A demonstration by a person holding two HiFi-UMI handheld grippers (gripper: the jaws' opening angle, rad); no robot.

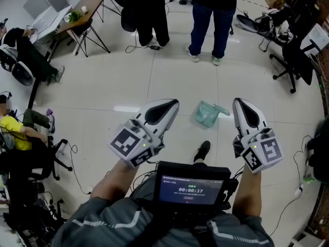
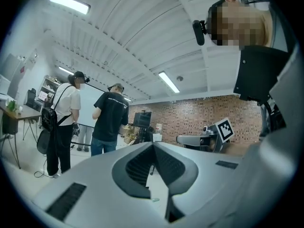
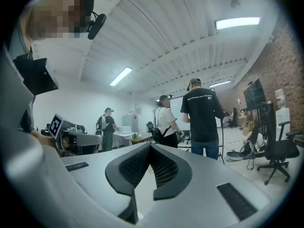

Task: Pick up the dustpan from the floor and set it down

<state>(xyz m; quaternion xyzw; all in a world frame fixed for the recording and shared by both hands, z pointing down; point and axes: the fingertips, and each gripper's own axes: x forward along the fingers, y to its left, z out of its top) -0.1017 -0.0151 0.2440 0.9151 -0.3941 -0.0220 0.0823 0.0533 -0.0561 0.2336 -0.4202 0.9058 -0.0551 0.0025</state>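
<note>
A pale green dustpan (image 1: 208, 113) lies on the tiled floor in the head view, between and beyond my two grippers. My left gripper (image 1: 173, 105) is held out level to the dustpan's left, well above the floor; its jaws meet at the tips with nothing between them (image 2: 153, 144). The right gripper (image 1: 238, 103) hangs level to the dustpan's right, also shut and empty (image 3: 150, 146). Neither gripper touches the dustpan. The dustpan does not show in either gripper view.
Two people stand ahead, one in black trousers (image 1: 152, 14), one in jeans (image 1: 212, 19). Black office chairs (image 1: 296, 60) and cables are on the right. A folding table (image 1: 85, 6) and a seated person (image 1: 15, 130) are on the left. My shoe (image 1: 202, 151) is near the dustpan.
</note>
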